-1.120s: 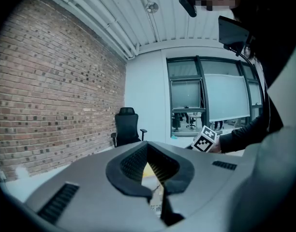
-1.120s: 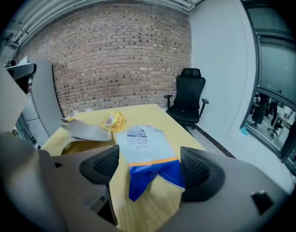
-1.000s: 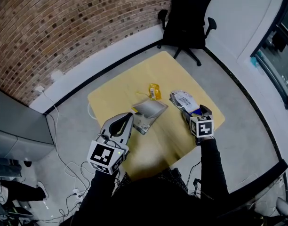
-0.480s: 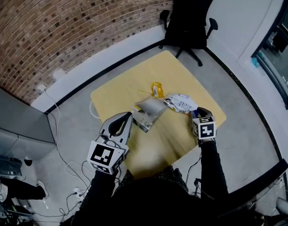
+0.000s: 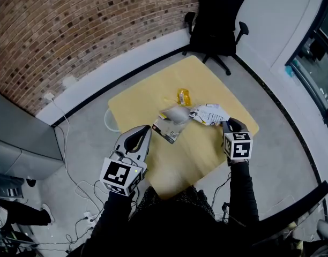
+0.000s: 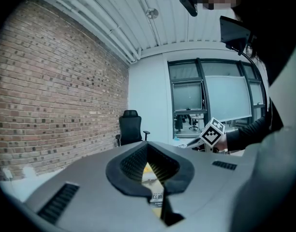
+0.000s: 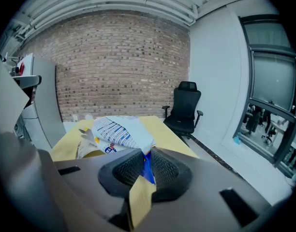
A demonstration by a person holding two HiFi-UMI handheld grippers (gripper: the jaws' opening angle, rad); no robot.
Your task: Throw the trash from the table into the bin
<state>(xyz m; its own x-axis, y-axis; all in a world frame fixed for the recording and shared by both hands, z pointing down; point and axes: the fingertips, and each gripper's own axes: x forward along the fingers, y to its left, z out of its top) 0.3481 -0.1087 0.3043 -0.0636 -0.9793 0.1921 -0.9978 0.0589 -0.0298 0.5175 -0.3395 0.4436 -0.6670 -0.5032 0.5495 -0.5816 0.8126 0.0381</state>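
Right gripper [image 7: 145, 158], jaws just closing on wrapper [image 7: 120, 129]

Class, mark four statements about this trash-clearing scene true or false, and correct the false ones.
1. The right hand-held gripper grips a white printed wrapper. True; its jaws have just been closing on it.
2. The office chair is red. False: it is black.
3. A small yellow wrapper lies on the yellow table. True.
4. The left hand-held gripper holds the silver packet. False: its jaws are together on nothing, and the packet lies on the table.
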